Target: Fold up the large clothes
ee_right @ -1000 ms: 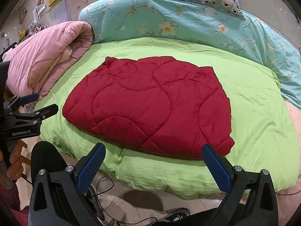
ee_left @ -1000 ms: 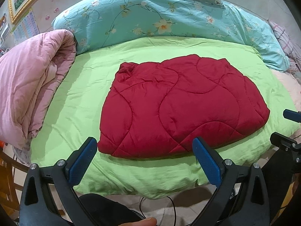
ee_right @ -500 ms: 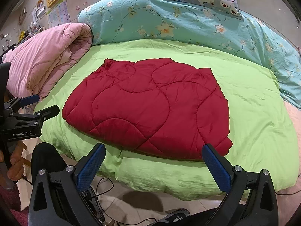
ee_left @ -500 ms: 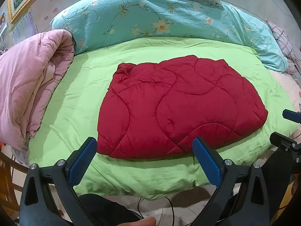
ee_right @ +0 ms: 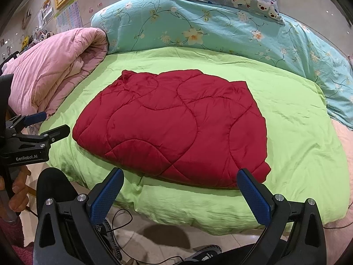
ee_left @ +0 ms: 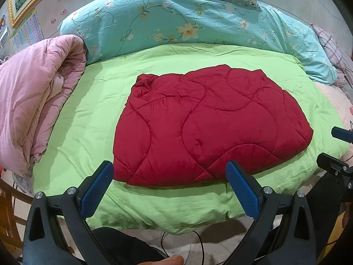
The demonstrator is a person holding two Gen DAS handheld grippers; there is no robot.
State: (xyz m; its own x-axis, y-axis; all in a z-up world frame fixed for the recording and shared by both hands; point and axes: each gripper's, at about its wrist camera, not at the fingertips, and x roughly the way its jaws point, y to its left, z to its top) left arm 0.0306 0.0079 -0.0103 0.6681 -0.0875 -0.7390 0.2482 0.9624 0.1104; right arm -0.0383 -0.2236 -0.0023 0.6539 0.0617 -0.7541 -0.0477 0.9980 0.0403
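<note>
Red quilted garment (ee_left: 209, 128), folded, flat on green bed (ee_left: 88, 119); left gripper (ee_left: 169, 176) and right gripper (ee_right: 181, 183) both spread wide, empty, hovering off its near edge.

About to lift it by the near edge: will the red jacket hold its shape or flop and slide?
The red jacket looks puffy and quilted, so it is probably light for its bulk. It is soft cloth lying in folded layers, so a lift by one edge would likely let it droop and unfold. Its shell has a slight sheen, so it may slip on the green sheet.
</note>
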